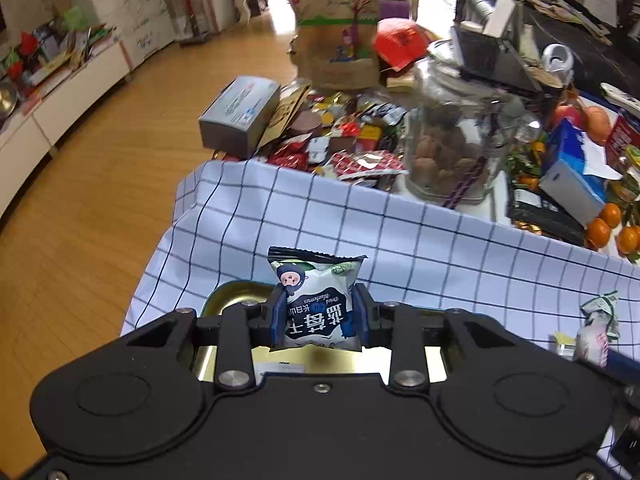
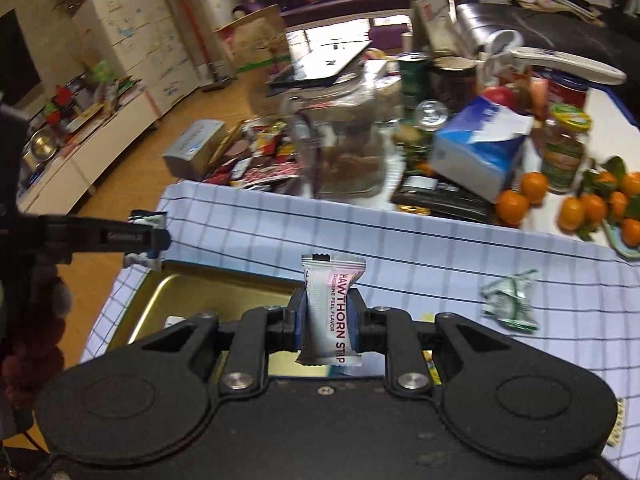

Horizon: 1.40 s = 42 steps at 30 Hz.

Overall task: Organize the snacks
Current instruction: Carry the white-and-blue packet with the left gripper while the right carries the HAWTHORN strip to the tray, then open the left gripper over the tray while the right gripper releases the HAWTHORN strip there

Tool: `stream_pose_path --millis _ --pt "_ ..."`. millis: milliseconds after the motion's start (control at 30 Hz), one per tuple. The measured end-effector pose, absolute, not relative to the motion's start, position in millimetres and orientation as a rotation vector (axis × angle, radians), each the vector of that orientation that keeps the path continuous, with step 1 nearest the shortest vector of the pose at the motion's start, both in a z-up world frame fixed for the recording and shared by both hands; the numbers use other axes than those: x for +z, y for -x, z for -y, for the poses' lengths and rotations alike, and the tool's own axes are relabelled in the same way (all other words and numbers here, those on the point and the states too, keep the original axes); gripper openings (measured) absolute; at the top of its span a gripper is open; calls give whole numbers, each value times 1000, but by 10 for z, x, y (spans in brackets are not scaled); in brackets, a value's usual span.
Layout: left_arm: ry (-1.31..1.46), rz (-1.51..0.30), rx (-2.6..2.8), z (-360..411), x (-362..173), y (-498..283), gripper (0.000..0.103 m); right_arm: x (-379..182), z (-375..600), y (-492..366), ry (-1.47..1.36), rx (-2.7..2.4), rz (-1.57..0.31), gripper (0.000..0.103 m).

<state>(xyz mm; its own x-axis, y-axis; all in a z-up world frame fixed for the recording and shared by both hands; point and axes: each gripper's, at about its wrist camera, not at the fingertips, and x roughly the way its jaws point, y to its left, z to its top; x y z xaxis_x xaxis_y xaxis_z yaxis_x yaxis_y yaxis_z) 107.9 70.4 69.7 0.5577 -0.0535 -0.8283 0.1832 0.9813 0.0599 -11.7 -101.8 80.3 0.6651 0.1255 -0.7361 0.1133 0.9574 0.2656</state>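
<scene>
You held left gripper (image 1: 318,312) with jaws pinching blueberry packet (image 1: 316,304) upright over gold tin (image 1: 234,294), likely for drop-in. Your right gripper (image 2: 327,320) had jaws clamped on hawthorn strip packet (image 2: 330,312), likewise above tin's right part. Tin sat on checked cloth (image 1: 440,240). Loose green-white wrapper (image 2: 510,300) lay on cloth to right, unsorted. Glass jar (image 1: 452,148), snack pile (image 1: 344,136), oranges (image 2: 532,188) crowded far side; nothing blocked tin.

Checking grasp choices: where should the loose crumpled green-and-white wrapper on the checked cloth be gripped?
Grip the crumpled green-and-white wrapper across its bunched middle, coming from above: it lies low on the blue checked cloth with open space around it.
</scene>
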Motion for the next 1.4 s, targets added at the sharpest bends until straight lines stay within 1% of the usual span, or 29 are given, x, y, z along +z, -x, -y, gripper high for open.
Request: stream_pose_path --millis 100,200,400,700,1000,1167,1200,1233,1267,1400 --pt "-129 -1002 -110 -790 630 -1156 42 690 890 75 -329 49 -860 23" --pt "-113 -1024 -89 -859 593 -1205 42 571 784 71 -285 59 -883 23" --pt "-72 -1053 -53 -924 532 -1287 42 416 776 35 -280 71 -924 23" --pt "48 -1068 -46 -1001 524 -1357 43 463 736 -34 -281 78 -901 23" --pt "8 -1059 -21 -961 510 -1341 43 448 683 -105 -304 97 -904 23" --pt "-9 -1075 -37 -904 483 -1330 43 417 621 -126 -301 122 -909 25" --pt "-17 -1073 -37 -890 482 -1325 43 418 611 -128 -299 125 -908 28" --pt "-26 -1071 -38 -877 482 -1318 43 417 604 -132 -299 130 -910 34" --pt "-34 -1069 -39 -864 481 -1313 43 416 596 -134 -296 134 -912 36" --pt "-60 -1066 -43 -821 476 -1299 43 403 570 -136 -282 138 -925 36"
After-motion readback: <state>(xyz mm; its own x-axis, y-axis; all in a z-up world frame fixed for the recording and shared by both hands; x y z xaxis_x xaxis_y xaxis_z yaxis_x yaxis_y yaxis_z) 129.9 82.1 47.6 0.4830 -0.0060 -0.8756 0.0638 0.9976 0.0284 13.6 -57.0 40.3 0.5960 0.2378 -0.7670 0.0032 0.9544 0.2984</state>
